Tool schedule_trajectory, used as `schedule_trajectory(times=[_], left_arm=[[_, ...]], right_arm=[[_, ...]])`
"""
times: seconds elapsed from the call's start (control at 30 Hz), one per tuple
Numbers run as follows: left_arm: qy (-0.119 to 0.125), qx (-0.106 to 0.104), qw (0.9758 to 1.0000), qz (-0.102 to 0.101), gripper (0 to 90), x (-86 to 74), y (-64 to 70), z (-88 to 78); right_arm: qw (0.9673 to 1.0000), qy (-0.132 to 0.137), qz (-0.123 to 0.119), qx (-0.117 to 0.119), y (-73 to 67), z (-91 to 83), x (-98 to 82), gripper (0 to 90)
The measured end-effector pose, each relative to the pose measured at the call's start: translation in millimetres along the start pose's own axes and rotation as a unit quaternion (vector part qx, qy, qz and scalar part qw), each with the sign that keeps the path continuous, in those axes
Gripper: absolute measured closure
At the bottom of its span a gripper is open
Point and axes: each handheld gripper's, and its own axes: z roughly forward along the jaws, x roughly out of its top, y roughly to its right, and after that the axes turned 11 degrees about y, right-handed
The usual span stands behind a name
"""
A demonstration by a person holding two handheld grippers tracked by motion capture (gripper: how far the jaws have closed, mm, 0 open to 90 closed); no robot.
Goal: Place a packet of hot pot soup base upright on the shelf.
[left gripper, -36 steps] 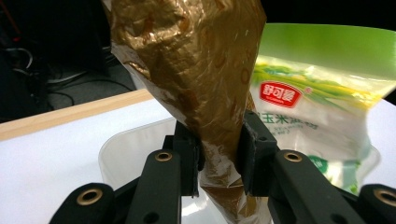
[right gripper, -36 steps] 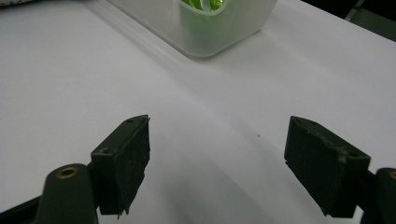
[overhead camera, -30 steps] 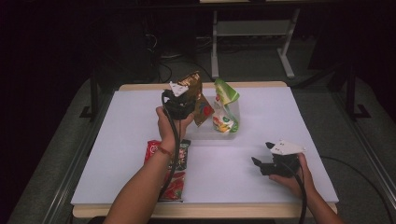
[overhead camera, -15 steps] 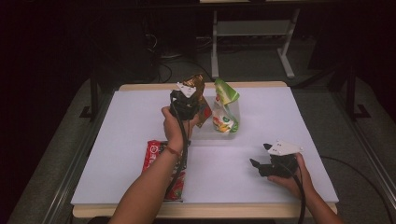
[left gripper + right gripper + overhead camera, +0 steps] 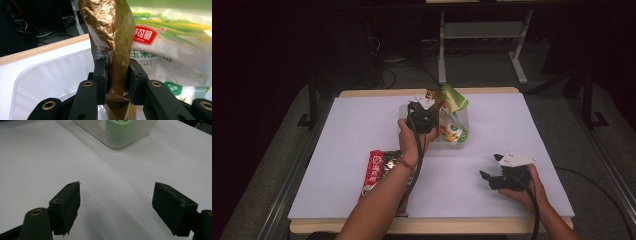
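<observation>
Fingers (image 5: 101, 82) of the left gripper (image 5: 117, 82) are clamped on a gold foil packet (image 5: 112, 37), held upright over the clear plastic bin (image 5: 50, 75) beside a green-and-white starch bag (image 5: 172, 50). On the white surface (image 5: 362, 130), the right gripper (image 5: 116, 207) rests near the bin's corner, fingers (image 5: 66, 206) wide apart with nothing between them.
</observation>
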Motion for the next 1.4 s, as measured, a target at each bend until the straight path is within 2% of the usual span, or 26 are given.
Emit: schedule_trajectory(times=[0.17, 0.3, 0.4, 0.63, 1.07, 1.2, 1.4], left_arm=[[0.005, -0.022, 0.9997, -0.010, 71.5, -5.6, -3.9, -4.2], [0.004, -0.038, 0.9993, -0.004, 71.7, -11.7, -6.0, -10.0], [-0.010, -0.054, 0.9985, -0.002, 71.7, -17.0, -7.3, -12.9], [-0.014, -0.072, 0.9973, 0.005, 71.2, -23.4, -8.0, -18.3], [-0.010, -0.085, 0.9963, 0.007, 68.1, -26.9, -10.0, -21.1], [-0.004, -0.090, 0.9960, 0.001, 67.7, -25.7, -11.2, -22.1], [0.003, -0.092, 0.9958, 0.002, 66.7, -21.8, -11.6, -23.6]], right_arm=[[1.0000, -0.003, -0.003, 0.002, -0.2, 1.6, -0.2, 22.3], [1.0000, -0.001, -0.003, 0.001, -0.3, 1.2, 0.2, 22.3], [1.0000, -0.003, -0.002, 0.001, 0.0, 1.2, -0.2, 22.2], [1.0000, -0.003, -0.004, 0.002, -0.4, 1.8, 0.3, 22.3], [1.0000, -0.006, -0.005, 0.002, -0.6, 1.8, -0.1, 22.3], [1.0000, -0.005, -0.005, 0.002, -0.6, 1.6, 0.2, 22.3], [1.0000, -0.006, -0.005, 0.003, -1.0, 1.9, 0.2, 22.3]])
